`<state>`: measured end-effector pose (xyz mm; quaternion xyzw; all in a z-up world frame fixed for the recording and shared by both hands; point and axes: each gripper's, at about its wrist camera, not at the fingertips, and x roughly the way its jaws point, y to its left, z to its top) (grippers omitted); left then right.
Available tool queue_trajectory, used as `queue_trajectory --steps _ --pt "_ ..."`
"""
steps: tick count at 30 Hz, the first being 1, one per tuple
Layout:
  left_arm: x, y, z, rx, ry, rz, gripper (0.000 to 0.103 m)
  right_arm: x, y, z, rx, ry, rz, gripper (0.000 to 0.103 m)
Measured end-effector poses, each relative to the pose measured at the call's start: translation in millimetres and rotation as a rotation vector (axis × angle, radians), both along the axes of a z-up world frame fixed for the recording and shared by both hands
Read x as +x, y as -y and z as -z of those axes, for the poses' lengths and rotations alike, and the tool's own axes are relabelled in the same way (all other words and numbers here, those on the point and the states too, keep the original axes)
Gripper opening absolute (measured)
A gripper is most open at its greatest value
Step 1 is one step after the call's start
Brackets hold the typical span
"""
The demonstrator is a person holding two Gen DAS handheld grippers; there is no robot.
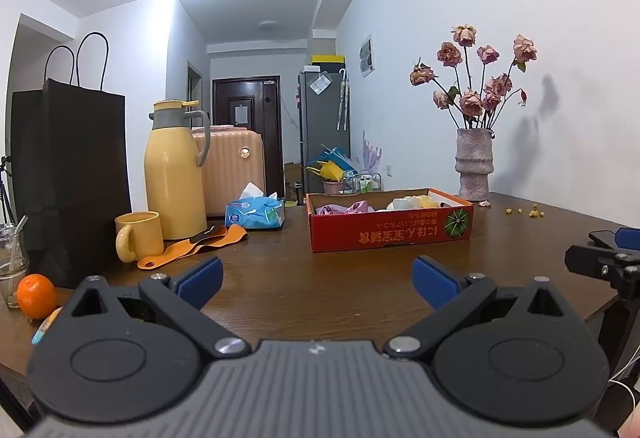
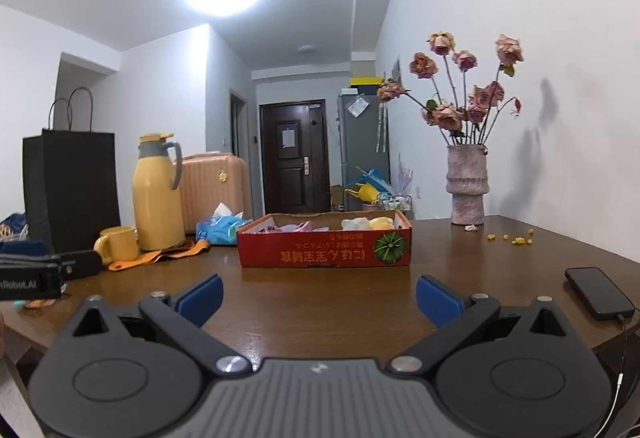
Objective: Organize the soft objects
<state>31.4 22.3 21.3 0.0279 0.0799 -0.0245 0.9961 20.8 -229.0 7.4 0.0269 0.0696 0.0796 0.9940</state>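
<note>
Red box [image 2: 324, 246] already holds soft pieces, both grippers [image 1: 318, 278] [image 2: 319, 296] hang before it, jaws wide and empty, so next likely needs another piece found.

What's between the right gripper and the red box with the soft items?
Nothing visible. Only bare table lies between the open right gripper and the red box. The phone sits off to the right; the yellow mug is off to the left.

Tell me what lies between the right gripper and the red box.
Nothing: only bare brown table lies between the open right gripper and the red box of soft items, as the right wrist view shows.
</note>
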Motion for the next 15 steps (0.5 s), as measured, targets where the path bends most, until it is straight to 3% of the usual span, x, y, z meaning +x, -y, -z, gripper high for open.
queue_trajectory --steps 15 --pt "-1.3 -1.8 -0.7 -0.005 0.006 -0.004 0.103 0.7 0.9 1.6 0.012 -0.008 0.002 0.103"
